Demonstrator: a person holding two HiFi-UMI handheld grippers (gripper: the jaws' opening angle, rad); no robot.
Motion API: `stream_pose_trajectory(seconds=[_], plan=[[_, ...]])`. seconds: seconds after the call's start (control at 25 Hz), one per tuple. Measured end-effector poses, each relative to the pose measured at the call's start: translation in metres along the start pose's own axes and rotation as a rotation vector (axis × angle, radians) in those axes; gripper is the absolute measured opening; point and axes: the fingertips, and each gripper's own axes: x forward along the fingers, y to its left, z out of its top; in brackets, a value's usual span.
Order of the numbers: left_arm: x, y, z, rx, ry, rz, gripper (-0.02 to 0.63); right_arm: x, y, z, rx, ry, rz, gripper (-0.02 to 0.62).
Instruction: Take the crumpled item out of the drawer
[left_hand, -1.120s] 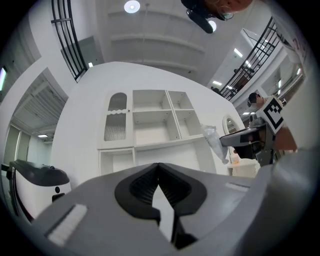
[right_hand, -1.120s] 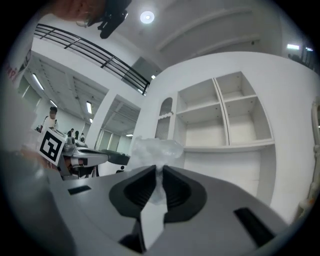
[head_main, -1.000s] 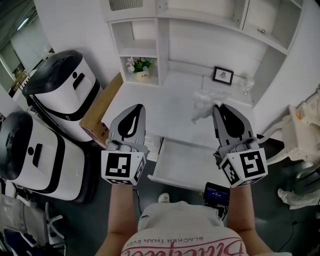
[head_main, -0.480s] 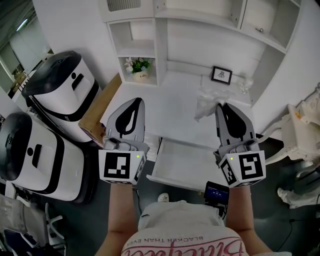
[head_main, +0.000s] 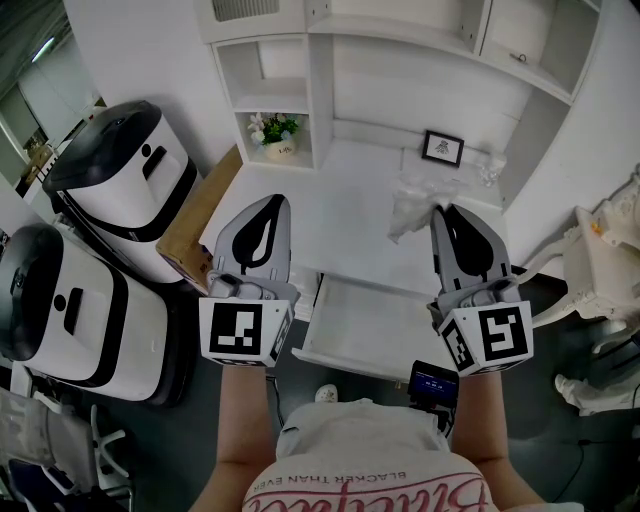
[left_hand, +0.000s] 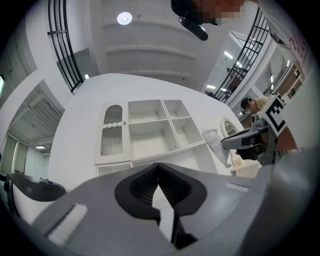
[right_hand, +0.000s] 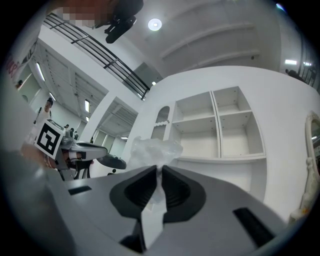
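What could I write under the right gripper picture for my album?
Right tongs pinching crumpled clear plastic in front of white shelves.

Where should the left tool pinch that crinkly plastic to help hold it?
Probably the loose puffy bunch of the crumpled plastic sticking out past the right tool's tips, coming from the left. The right tool clamps its lower edge, leaving that bunch free.

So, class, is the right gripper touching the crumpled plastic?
Touching. In the right gripper view, the right gripper pinches the crumpled plastic between its jaws.
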Motion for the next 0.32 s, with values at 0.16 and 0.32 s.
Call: stream_pose_trajectory(seconds=[0.16, 0.32], plan=[[-0.0004, -0.0011, -0.0003, -0.001, 0.001, 0.0, 0.009, -0.0015, 0.0007, -0.0009, 0.0, 0.003, 0.002, 0.041], [-0.0011, -0.0022, 0.0004, 0.0, -0.001, -0.001, 0.009, -0.003, 0.0013, -0.0009, -0.001, 0.006, 0.003, 0.04]])
